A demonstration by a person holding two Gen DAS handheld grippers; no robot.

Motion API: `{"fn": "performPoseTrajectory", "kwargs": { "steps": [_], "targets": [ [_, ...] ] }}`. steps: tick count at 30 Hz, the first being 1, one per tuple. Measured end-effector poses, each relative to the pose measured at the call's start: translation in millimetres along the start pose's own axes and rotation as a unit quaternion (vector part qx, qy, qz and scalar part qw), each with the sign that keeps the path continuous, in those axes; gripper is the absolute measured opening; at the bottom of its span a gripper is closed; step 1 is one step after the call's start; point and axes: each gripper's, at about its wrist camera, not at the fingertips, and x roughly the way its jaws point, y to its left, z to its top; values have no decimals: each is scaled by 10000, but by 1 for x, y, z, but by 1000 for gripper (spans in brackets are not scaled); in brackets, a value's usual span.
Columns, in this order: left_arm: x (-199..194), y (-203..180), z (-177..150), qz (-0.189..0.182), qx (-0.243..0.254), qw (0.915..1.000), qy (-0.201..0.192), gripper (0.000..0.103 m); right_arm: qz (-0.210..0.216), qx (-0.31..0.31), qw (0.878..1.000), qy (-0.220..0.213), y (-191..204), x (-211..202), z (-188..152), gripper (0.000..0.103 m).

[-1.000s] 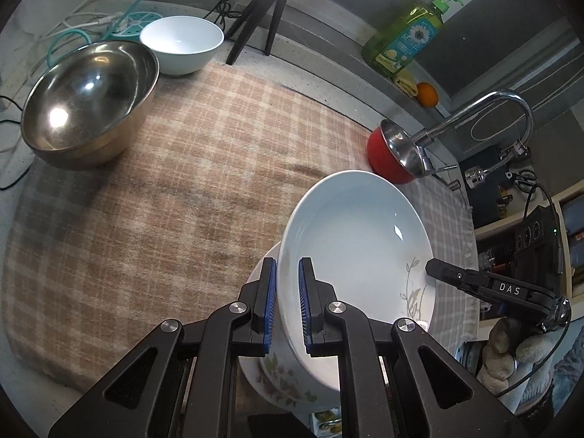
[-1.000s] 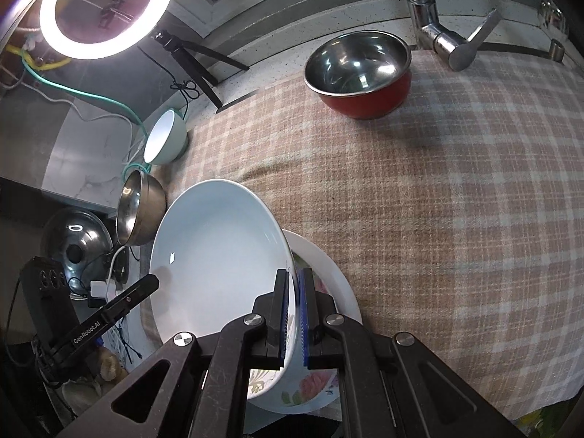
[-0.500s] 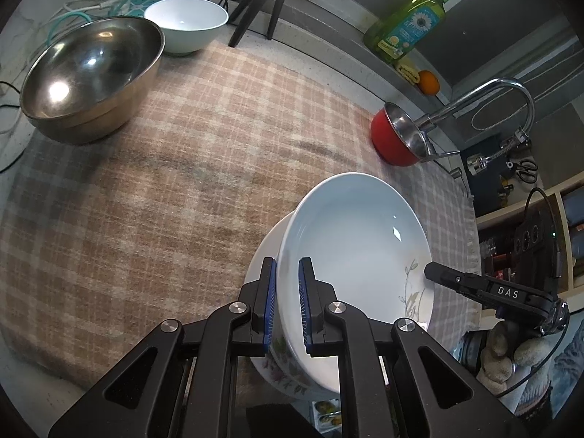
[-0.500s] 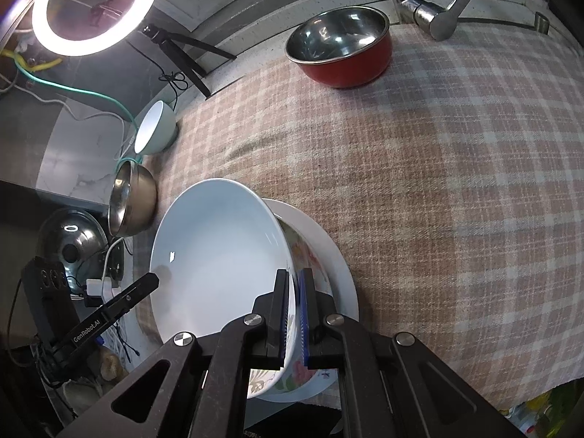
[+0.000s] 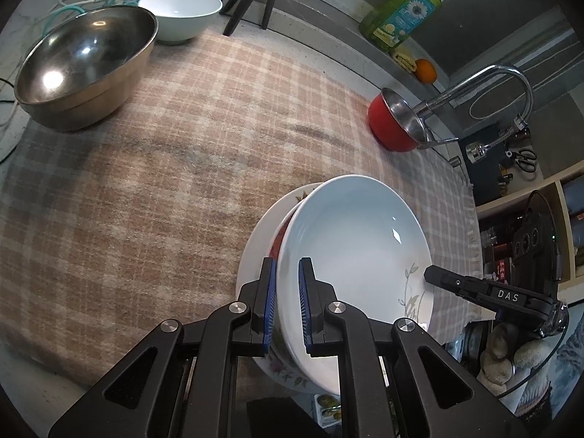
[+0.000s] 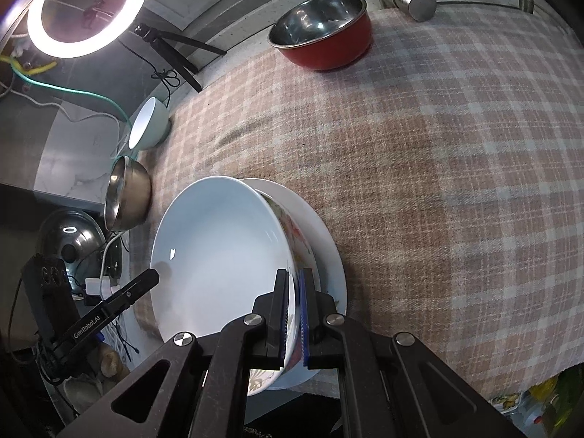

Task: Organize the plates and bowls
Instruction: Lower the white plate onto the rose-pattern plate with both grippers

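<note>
left gripper [image 5: 286,303] and right gripper [image 6: 295,314] both pinch the glossy round white bowl [image 5: 350,248] rim above a flat floral plate [image 5: 255,241].

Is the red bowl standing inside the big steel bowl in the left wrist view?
No, the red bowl stands alone on the checked cloth near the faucet, far from the big steel bowl at the opposite side.

White floral bowl [image 5: 357,241]; pink-grey plaid cloth [image 5: 164,168]; red bowl [image 6: 328,51]; steel bowl [image 5: 84,69].

four bowls [image 5: 350,252], one plate [image 5: 255,248], two tools [image 5: 286,284]
</note>
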Motion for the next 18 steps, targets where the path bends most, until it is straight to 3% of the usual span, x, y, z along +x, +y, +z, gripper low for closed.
{"fn": "performPoseTrajectory", "kwargs": {
  "steps": [18],
  "targets": [
    [8,0,-3,49,-21,10000,70,10,14,65,10000,44,-7,4,-5,5]
  ]
}}
